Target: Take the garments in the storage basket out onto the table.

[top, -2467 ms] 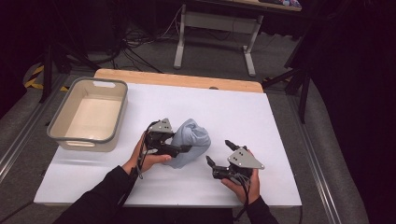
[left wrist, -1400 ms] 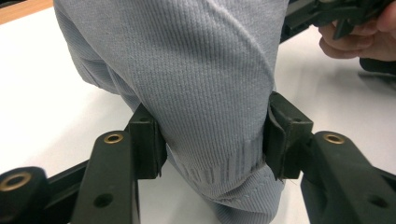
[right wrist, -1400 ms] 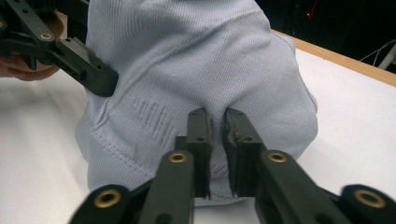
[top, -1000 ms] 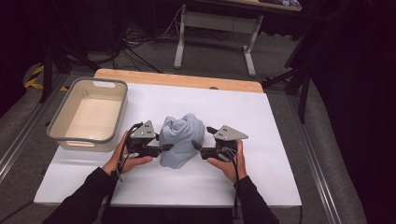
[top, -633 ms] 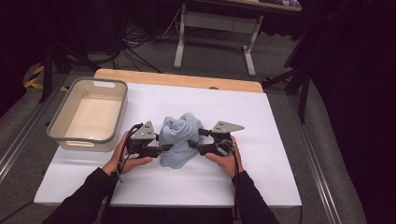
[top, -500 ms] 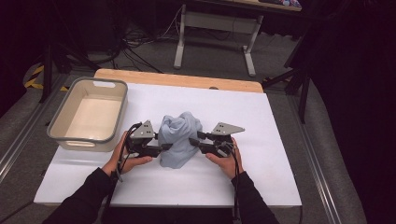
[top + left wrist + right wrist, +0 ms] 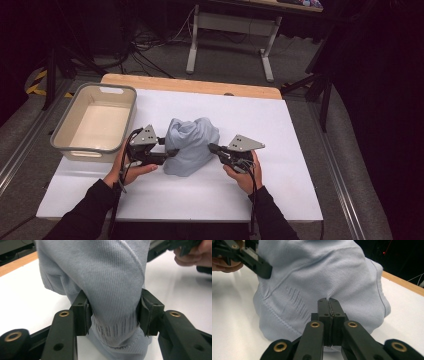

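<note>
Mid-table, right of the tub [image 7: 95, 122], sits the bunched grey garment [image 7: 191, 144]. Gripped from both sides: left gripper [image 7: 113, 315] half-spread around a thick ribbed fold, pads pressing it; right gripper [image 7: 328, 307] just snapped together, pinching a thin tuck of knit at the right flank, cloth puckering at the tips. Judged as the step of securing two holds before lifting. Next calls for raising both together and drawing apart to open the cloth out, without slipping off the thin right pinch.
</note>
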Tool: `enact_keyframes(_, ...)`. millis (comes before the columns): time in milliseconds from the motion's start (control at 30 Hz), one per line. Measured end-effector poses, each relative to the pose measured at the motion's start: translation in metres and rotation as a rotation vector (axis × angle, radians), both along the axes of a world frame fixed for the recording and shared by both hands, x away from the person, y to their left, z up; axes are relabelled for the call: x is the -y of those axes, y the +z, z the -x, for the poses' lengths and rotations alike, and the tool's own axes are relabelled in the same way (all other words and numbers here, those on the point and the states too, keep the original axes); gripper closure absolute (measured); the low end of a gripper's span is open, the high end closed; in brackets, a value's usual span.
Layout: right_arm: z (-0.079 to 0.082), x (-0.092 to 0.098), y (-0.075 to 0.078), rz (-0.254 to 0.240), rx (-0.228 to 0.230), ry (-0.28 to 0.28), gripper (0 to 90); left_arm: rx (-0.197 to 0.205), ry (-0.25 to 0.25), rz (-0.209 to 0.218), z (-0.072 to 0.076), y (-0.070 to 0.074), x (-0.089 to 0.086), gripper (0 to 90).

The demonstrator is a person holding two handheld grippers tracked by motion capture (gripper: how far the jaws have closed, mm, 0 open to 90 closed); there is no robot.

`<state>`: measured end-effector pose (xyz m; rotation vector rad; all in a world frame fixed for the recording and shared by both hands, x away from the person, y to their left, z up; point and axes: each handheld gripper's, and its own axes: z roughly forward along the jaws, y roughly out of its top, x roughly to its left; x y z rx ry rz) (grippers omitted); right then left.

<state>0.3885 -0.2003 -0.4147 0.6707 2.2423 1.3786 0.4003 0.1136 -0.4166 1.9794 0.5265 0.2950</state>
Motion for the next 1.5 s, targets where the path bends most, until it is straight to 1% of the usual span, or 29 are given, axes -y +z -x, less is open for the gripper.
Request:
enact_keyframes(33, 0.000, 0.000, 0.001, 0.008, 0.005, -0.002, 89.4, -0.008, -0.004, 0.008, -0.001, 0.000, -0.001, 51.3)
enact_keyframes(67, 0.000, 0.000, 0.001, 0.008, 0.005, -0.007, 85.6, -0.005, -0.002, 0.007, -0.001, 0.000, -0.001, 52.1)
enact_keyframes(133, -0.003, 0.003, -0.001, -0.016, 0.000, -0.047, 71.1, -0.008, -0.008, 0.005, 0.000, 0.000, -0.001, 54.3)
enact_keyframes(167, -0.005, 0.006, -0.002, -0.032, -0.016, -0.056, 65.3, -0.005, -0.013, -0.005, 0.000, 0.000, 0.000, 55.4)
enact_keyframes(200, -0.007, 0.008, -0.004, -0.043, -0.035, -0.063, 55.1, -0.003, -0.017, -0.010, 0.001, 0.000, 0.000, 56.9)
enact_keyframes(233, -0.007, 0.008, -0.004, -0.043, -0.035, -0.063, 55.1, -0.003, -0.017, -0.010, 0.001, 0.000, 0.000, 59.0)
enact_keyframes(267, -0.014, 0.010, -0.009, -0.038, -0.077, -0.120, 34.7, -0.004, -0.027, -0.013, 0.002, 0.000, 0.002, 62.0)
enact_keyframes(367, -0.023, 0.013, -0.017, -0.066, -0.135, -0.141, 23.8, 0.003, -0.040, -0.042, 0.003, -0.002, 0.005, 66.4)
enact_keyframes(400, -0.027, 0.013, -0.020, -0.068, -0.161, -0.144, 21.9, 0.003, -0.043, -0.047, 0.003, -0.003, 0.006, 67.7)
enact_keyframes(467, -0.033, 0.013, -0.029, -0.097, -0.225, -0.134, 19.3, 0.007, -0.055, -0.055, 0.003, -0.003, 0.006, 69.3)
enact_keyframes(500, -0.036, 0.012, -0.033, -0.108, -0.260, -0.132, 19.4, 0.010, -0.057, -0.057, 0.003, -0.003, 0.006, 69.7)
enact_keyframes(567, -0.038, 0.011, -0.038, -0.108, -0.290, -0.106, 25.6, 0.012, -0.056, -0.062, 0.004, -0.003, 0.006, 69.9)
enact_keyframes(600, -0.039, 0.010, -0.039, -0.106, -0.302, -0.098, 32.8, 0.016, -0.056, -0.060, 0.004, -0.003, 0.007, 69.9)
enact_keyframes(633, -0.038, 0.010, -0.040, -0.093, -0.296, -0.095, 45.9, 0.015, -0.056, -0.061, 0.004, -0.003, 0.007, 69.9)
enact_keyframes(700, -0.037, 0.008, -0.043, -0.057, -0.277, -0.110, 67.0, 0.016, -0.054, -0.061, 0.004, -0.003, 0.007, 69.7)
enact_keyframes(733, -0.037, 0.008, -0.043, -0.057, -0.277, -0.110, 67.0, 0.016, -0.054, -0.061, 0.004, -0.003, 0.007, 69.5)
enact_keyframes(767, -0.035, 0.009, -0.042, -0.041, -0.253, -0.121, 80.8, 0.016, -0.048, -0.061, 0.004, -0.003, 0.007, 69.0)
enact_keyframes(833, -0.032, 0.011, -0.039, -0.027, -0.225, -0.117, 84.6, 0.013, -0.034, -0.054, 0.003, -0.003, 0.006, 67.7)
enact_keyframes(933, -0.027, 0.013, -0.032, -0.007, -0.182, -0.123, 85.5, 0.001, -0.014, -0.028, 0.002, -0.003, 0.002, 64.8)
enact_keyframes(1000, -0.022, 0.015, -0.025, 0.000, -0.149, -0.140, 85.7, 0.000, -0.011, -0.025, 0.002, -0.003, 0.001, 65.0)
enact_keyframes(1033, -0.017, 0.016, -0.019, 0.008, -0.129, -0.151, 85.7, 0.005, 0.005, -0.025, 0.002, -0.001, 0.000, 65.1)
enact_keyframes(1100, -0.011, 0.018, -0.011, 0.010, -0.110, -0.155, 85.8, 0.008, 0.018, -0.021, 0.003, 0.001, -0.001, 65.1)
enact_keyframes(1200, 0.002, 0.026, 0.007, -0.048, -0.092, -0.169, 86.0, 0.003, 0.052, 0.001, 0.004, 0.007, -0.003, 65.1)
enact_keyframes(1233, 0.006, 0.028, 0.013, -0.052, -0.081, -0.171, 86.0, 0.004, 0.055, 0.011, 0.005, 0.010, -0.003, 65.1)
enact_keyframes(1300, 0.016, 0.032, 0.025, -0.059, -0.056, -0.173, 86.1, 0.007, 0.058, 0.010, 0.007, 0.012, -0.003, 65.1)
enact_keyframes(1333, 0.016, 0.032, 0.025, -0.059, -0.056, -0.173, 86.1, 0.015, 0.063, 0.009, 0.008, 0.014, -0.002, 65.1)
enact_keyframes(1367, 0.023, 0.033, 0.031, -0.065, -0.053, -0.182, 86.0, 0.004, 0.075, 0.024, 0.010, 0.017, -0.002, 63.6)
enact_keyframes(1467, 0.029, 0.033, 0.033, -0.060, -0.061, -0.200, 86.0, 0.000, 0.101, 0.034, 0.011, 0.019, -0.002, 59.1)
enact_keyframes(1500, 0.030, 0.035, 0.032, -0.052, -0.069, -0.216, 86.0, 0.000, 0.101, 0.034, 0.011, 0.019, -0.002, 60.3)
